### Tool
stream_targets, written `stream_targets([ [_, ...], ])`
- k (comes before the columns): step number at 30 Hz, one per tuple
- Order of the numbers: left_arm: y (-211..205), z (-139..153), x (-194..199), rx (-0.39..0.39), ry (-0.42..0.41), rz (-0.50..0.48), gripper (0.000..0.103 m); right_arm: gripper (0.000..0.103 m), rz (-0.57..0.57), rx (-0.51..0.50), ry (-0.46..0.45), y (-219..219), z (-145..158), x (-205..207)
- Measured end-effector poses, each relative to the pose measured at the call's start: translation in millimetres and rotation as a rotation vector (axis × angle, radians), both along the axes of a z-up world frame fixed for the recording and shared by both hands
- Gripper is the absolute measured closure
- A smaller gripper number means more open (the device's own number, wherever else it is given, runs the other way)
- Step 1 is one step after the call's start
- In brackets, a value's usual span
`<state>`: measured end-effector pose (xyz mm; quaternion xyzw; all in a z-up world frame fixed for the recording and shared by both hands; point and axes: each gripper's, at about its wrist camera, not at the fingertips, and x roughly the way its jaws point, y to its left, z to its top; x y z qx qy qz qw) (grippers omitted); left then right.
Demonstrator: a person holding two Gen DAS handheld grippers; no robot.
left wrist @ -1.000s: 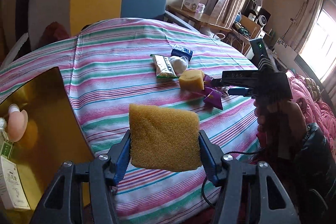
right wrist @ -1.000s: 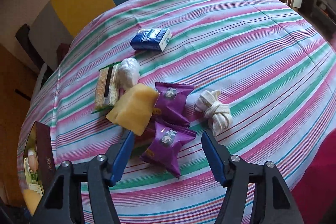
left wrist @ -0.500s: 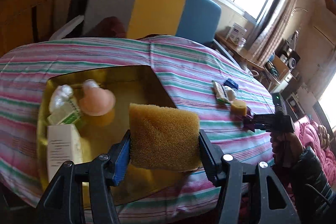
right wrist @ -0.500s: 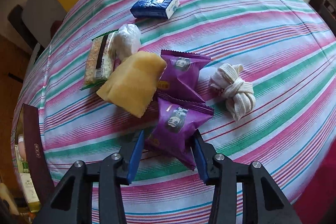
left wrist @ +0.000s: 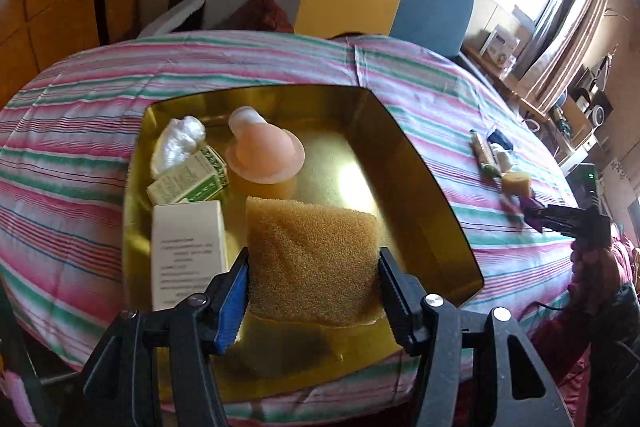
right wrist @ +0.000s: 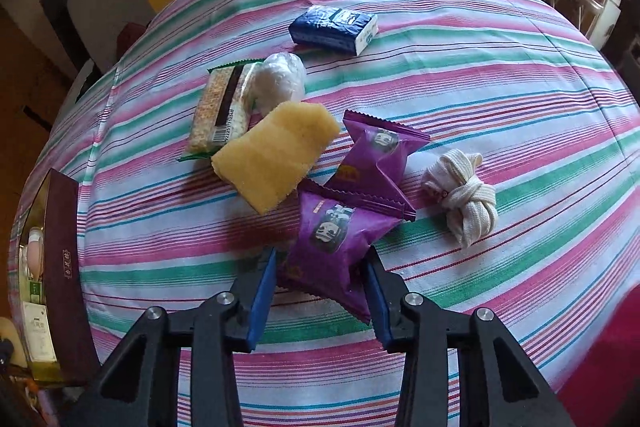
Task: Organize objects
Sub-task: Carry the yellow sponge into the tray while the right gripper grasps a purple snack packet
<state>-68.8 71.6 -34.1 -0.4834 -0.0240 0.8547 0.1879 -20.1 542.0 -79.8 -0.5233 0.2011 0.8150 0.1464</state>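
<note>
The left gripper [left wrist: 313, 269] is clamped on a coarse, brownish-yellow sponge [left wrist: 312, 259], its blue-padded fingers pressing both sides so the block stands upright above the gold tray [left wrist: 420, 187]. The sponge's surface is rough and porous, its top edge slightly dented. It hangs over the near part of the tray, and whether its lower edge touches the tray floor cannot be told.

Inside the tray, left of the sponge, lies a white box [left wrist: 188, 251]; beyond that a green-and-white carton [left wrist: 188, 179], a white crumpled wad [left wrist: 178, 143] at the far left corner, and a pink round-based bottle [left wrist: 264, 151] lying toward the tray's far wall. The tray sits on a striped tablecloth [left wrist: 72, 155].

The right gripper [right wrist: 320, 279] is closed partway around a purple snack packet [right wrist: 332, 239], both pads against its sides. Just beyond that packet lie a second purple packet [right wrist: 376, 155], a pale yellow sponge [right wrist: 276, 151], a cereal bar [right wrist: 224, 107], a clear-wrapped white bundle [right wrist: 280, 81], a blue tissue pack [right wrist: 334, 29], and, to the right, a knotted white cloth [right wrist: 464, 195].
</note>
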Motion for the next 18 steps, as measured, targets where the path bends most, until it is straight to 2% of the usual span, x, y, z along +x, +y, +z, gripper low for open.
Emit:
stream_targets([
  [4,6,-17,-26,-0.074,-0.035,0.019,0.043,0.061,0.001,0.000,0.011,0,3,-1],
  [6,5,-24,-35,-0.083,-0.060,0.035,0.043,0.061,0.000,-0.001,0.015,1,4,-1],
  [16,9,-44,-60,-0.184,-0.069,0.071,0.041,0.061,0.013,0.005,0.016,0,2,-5],
  [18,7,-47,-60,-0.177,-0.071,0.062,0.033,0.061,0.016,0.007,0.014,-1,1,-4],
])
